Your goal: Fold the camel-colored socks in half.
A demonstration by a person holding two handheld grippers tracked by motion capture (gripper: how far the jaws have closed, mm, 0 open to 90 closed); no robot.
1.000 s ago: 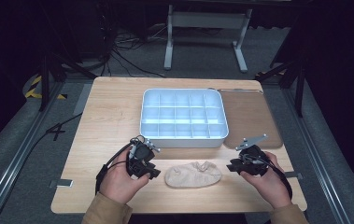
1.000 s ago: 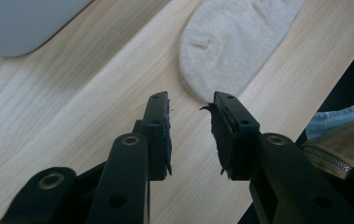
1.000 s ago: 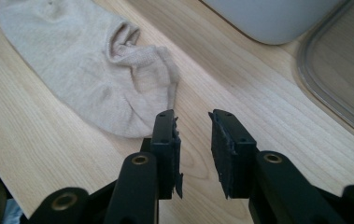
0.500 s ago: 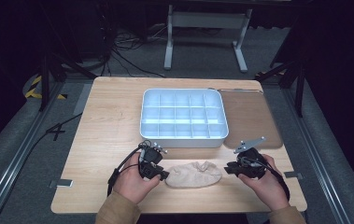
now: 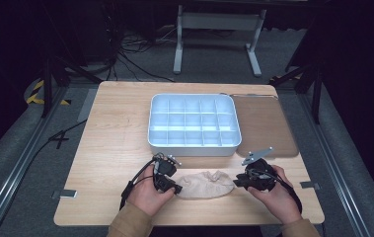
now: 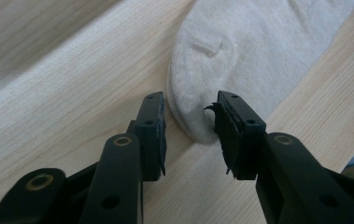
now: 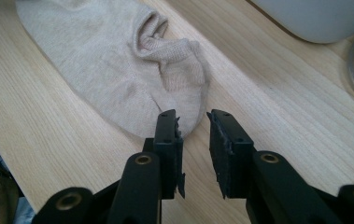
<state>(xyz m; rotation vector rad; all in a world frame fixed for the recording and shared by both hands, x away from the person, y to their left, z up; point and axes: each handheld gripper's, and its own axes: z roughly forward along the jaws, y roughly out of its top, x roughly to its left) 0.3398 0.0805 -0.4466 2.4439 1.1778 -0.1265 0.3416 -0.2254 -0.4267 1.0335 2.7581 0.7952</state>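
A: Where's the sock [image 5: 207, 183]?

B: Flat on the counter [image 5: 115, 128], near the front edge, about midway along it. The white tray [image 5: 193, 125] sits behind it, toward the middle of the counter, with a brown mat [image 5: 266, 123] just beside the tray on its right.

A: And the left gripper [image 6: 191, 128]?

B: At the sock's left end. Its fingers [image 6: 152, 126] are spread and have just been opening. The rounded tip of the sock lies between them. The right-hand finger in the left gripper view seems to touch the fabric, the other stands clear of it, so nothing is pinched.

A: The right gripper [image 7: 193, 135]?

B: At the sock's other end, the one with the opening. Its fingers [image 7: 167, 140] are spread too, after a small widening. The sock's edge reaches the finger on the left in the right gripper view; the gap between them shows mostly bare wood. No pinch there either.

A: Both low?

B: Yes, both down by the counter, one at each end of the sock, a hand [image 5: 147, 195] behind each.
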